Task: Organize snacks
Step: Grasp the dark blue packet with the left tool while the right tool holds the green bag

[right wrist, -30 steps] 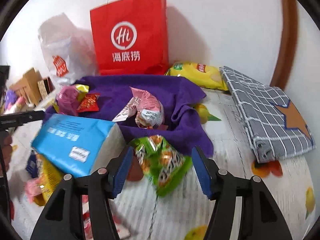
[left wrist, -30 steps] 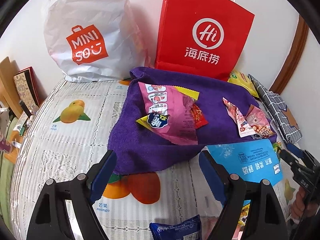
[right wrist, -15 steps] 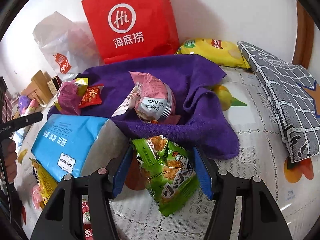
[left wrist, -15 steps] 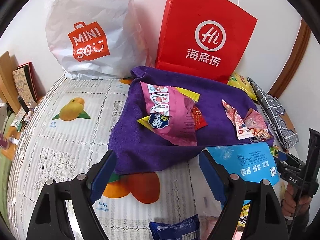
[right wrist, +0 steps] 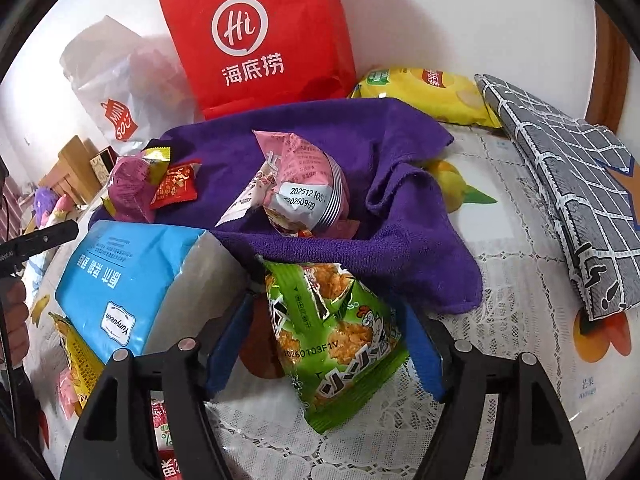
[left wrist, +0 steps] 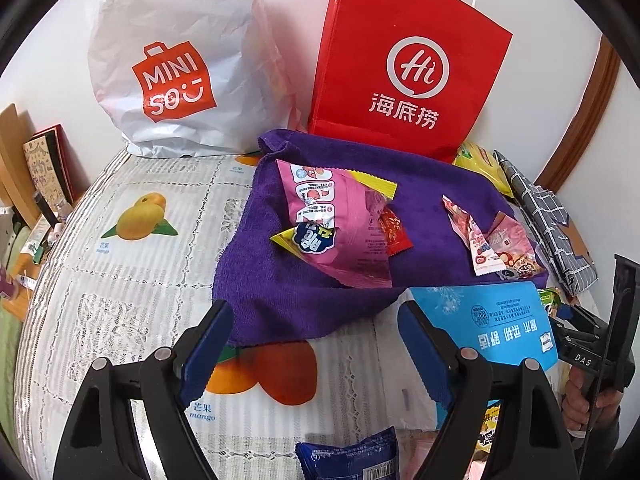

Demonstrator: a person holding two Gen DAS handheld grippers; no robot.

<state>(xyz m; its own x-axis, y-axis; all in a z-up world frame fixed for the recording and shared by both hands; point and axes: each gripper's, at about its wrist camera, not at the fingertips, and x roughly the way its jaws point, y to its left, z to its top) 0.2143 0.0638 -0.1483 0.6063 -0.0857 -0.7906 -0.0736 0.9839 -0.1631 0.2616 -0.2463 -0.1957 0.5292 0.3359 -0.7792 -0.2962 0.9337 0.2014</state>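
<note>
The green snack packet (right wrist: 340, 344) lies on the fruit-print tablecloth (right wrist: 512, 280), just at the near edge of the purple towel (right wrist: 360, 248), and it sits between the two blue pads of the right gripper (right wrist: 326, 350). Those jaws have just been opening; the left pad stands clear of the packet, the right pad is close against its edge, and whether it touches cannot be told.

On the towel, farther back, rest a pink pouch with a printed date (right wrist: 300, 188), and to the left a magenta packet (right wrist: 132, 188) with a small red sachet (right wrist: 176, 182) beside it. A blue tissue pack (right wrist: 128, 280) lies to the left of the green packet, touching the towel's near edge. Behind the towel a red paper bag (right wrist: 260, 36) stands against the wall, with a white shopping bag (left wrist: 176, 64) to its left and a yellow chip bag (right wrist: 428, 92) to its right. A grey checked cloth (right wrist: 572, 184) lies far right.

The left gripper (left wrist: 316, 348) hangs wide with nothing between its pads, above the tablecloth just near the towel's front edge. A dark blue packet (left wrist: 352, 456) lies nearest the left camera.
</note>
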